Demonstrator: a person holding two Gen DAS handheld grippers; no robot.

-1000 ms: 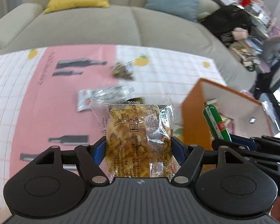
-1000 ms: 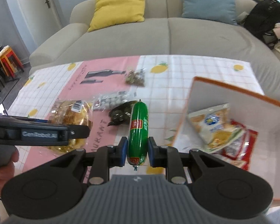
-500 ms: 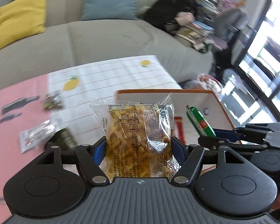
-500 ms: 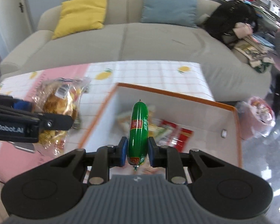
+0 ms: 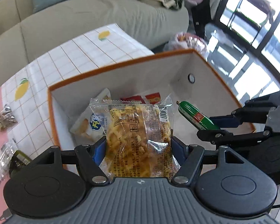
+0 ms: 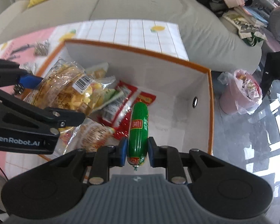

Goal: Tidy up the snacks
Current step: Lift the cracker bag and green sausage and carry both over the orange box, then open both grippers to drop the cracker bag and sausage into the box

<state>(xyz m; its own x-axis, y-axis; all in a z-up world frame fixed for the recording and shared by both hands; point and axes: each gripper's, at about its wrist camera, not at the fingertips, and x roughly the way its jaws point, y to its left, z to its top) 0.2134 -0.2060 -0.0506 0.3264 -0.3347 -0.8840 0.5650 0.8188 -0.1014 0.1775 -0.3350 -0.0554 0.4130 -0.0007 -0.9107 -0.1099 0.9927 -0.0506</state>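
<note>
My left gripper (image 5: pixel 138 145) is shut on a clear packet of yellow snacks (image 5: pixel 140 136) and holds it over the left part of the orange-rimmed white box (image 5: pixel 121 63). The packet also shows in the right wrist view (image 6: pixel 69 89). My right gripper (image 6: pixel 136 149) is shut on a green sausage (image 6: pixel 139 127) and holds it above the box (image 6: pixel 177 82) interior. The sausage also shows in the left wrist view (image 5: pixel 196 117). Several snack packets lie on the box floor: a red one (image 6: pixel 125 102) and a white-and-blue one (image 5: pixel 91 123).
The box stands on a table with a lemon-print checked cloth (image 5: pixel 69 56). Loose packets (image 5: pixel 4 117) and a dark green packet (image 5: pixel 18 160) lie on the cloth left of the box. A grey sofa (image 6: pixel 140 5) stands behind. A pink bag (image 6: pixel 240 93) sits on the floor at right.
Both grippers have moved right from over the table to above the box, each still holding its snack. The views now tilt down into the box.
</note>
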